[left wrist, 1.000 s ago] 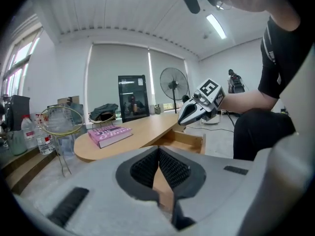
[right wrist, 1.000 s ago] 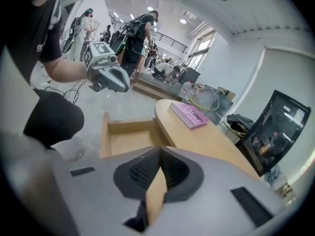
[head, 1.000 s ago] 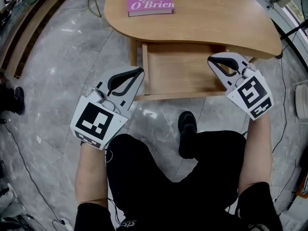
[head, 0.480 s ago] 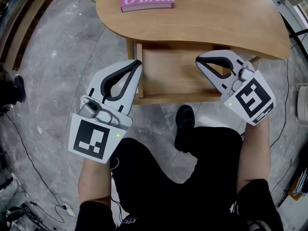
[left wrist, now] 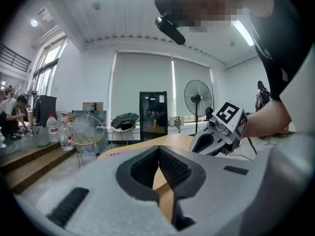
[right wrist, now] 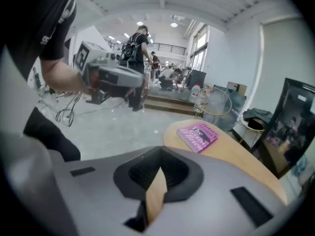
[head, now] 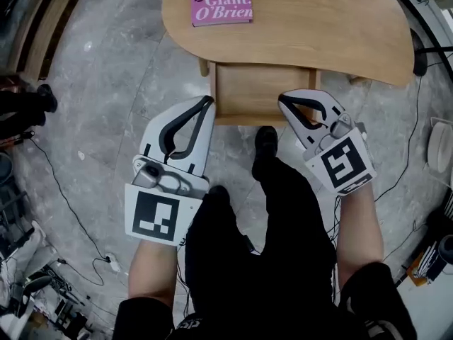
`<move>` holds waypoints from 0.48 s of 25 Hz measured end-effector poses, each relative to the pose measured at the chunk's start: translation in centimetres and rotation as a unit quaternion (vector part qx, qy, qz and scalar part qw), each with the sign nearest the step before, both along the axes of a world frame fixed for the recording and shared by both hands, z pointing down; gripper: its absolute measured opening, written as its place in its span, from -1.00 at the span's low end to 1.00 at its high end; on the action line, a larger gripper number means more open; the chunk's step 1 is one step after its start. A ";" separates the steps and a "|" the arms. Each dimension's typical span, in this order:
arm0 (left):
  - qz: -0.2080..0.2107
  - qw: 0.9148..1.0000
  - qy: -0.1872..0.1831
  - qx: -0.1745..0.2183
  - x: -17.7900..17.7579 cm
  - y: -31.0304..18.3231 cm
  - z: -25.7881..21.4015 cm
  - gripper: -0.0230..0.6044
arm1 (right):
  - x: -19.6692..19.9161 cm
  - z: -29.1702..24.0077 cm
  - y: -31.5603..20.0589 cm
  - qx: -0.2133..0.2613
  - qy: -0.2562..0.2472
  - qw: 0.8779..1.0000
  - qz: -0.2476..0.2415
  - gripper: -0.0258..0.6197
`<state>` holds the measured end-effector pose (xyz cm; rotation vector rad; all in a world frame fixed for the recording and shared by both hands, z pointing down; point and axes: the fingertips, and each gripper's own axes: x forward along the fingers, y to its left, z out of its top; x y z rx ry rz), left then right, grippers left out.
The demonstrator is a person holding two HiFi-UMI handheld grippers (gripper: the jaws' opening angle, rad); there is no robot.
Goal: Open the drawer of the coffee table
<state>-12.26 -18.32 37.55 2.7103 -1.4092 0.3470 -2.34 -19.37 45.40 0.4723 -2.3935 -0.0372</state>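
Fingers [left wrist: 177, 171] pressed together on nothing, left gripper [head: 206, 105] and right gripper [head: 284, 100] hang clear either side of the drawer [head: 263, 91], already out from the counter [head: 318, 27], job seemingly done

Coffee table [head: 318, 27] in front of me: light wood, rounded kidney-shaped top, smooth and level. Its drawer [head: 263, 91] stands open, slid out from under the near edge of the top toward me, square to that edge. Same pale wood, shallow, with thin side walls, its bare floor showing and its front board nearest me.
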 end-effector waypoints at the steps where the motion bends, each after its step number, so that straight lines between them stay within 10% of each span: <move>1: -0.010 1.000 0.001 -0.015 -0.5 0.5 -1.0 -0.90 | -0.2 -2.1 0.0 -0.002 -0.022 1.000 0.018 -0.90; 12: -0.098 0.993 0.014 -0.064 -8.2 7.4 -11.6 -0.90 | 1.2 -17.3 2.9 -0.029 -0.126 0.983 0.132 -0.90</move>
